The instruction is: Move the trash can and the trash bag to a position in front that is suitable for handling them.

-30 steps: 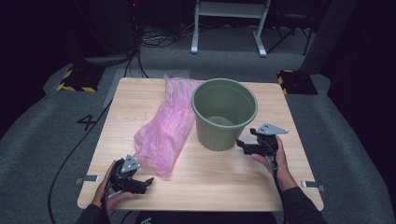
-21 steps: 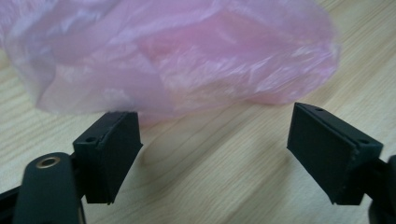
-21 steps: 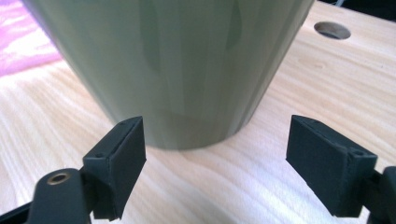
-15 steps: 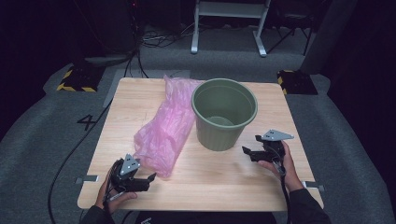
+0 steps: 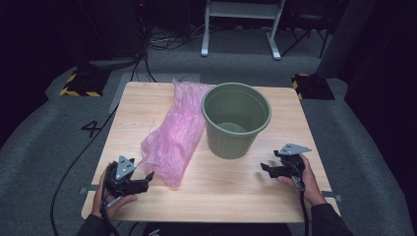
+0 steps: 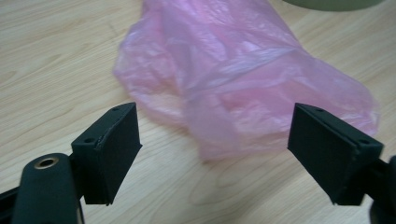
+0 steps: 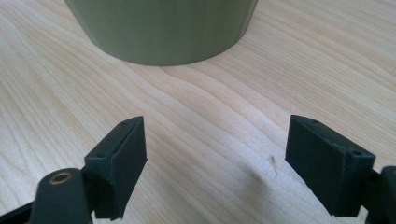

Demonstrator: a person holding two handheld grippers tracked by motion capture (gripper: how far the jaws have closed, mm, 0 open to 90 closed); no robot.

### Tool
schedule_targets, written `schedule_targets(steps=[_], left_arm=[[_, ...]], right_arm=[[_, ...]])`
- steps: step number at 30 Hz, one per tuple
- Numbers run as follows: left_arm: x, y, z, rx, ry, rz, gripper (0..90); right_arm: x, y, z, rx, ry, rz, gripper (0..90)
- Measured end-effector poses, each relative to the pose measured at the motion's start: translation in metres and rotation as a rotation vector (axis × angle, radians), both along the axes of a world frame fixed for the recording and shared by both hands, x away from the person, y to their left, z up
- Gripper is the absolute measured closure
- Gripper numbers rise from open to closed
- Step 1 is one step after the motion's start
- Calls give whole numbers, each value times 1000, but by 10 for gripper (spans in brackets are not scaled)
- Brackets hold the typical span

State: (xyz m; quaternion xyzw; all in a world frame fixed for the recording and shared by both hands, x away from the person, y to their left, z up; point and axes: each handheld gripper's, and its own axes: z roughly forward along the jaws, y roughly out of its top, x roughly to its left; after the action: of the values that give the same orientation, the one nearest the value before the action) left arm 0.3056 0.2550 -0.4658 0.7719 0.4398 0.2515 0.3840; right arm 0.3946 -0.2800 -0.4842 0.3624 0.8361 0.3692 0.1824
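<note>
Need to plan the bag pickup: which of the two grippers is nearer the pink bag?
The left gripper: its open jaws face the pink bag. The right gripper faces the green bucket.

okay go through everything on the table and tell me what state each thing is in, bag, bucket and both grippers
pink plastic bag: lying flat and crumpled beside the bucket, unheld.
green bucket: upright, looks empty.
left gripper: jaws apart, just short of the bag's near end, gripping nothing.
right gripper: open over bare wood, facing the bucket's base.

Thin pink plastic bag point(image 5: 173, 132), crinkled and faintly glossy, translucent; green bucket point(image 5: 236, 120) matt ribbed plastic; table point(image 5: 221, 187) pale smooth wood grain; black gripper jaws matt, slightly grainy plastic.
</note>
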Motion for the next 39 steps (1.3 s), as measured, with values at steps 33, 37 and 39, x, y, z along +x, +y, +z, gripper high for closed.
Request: schedule_targets(steps=[33,37,39], left_arm=[[87,-17,-15,21,142,-104,281],[87,-22,-19,0,188,-152,359],[85,-25,-19,-1,190,-178,396]], right_arm=[[-7,-2,-8,-33,27,57,215],[-11,2,-6,-27,12,79,238],[-13,6,-6,-27,4,90,249]])
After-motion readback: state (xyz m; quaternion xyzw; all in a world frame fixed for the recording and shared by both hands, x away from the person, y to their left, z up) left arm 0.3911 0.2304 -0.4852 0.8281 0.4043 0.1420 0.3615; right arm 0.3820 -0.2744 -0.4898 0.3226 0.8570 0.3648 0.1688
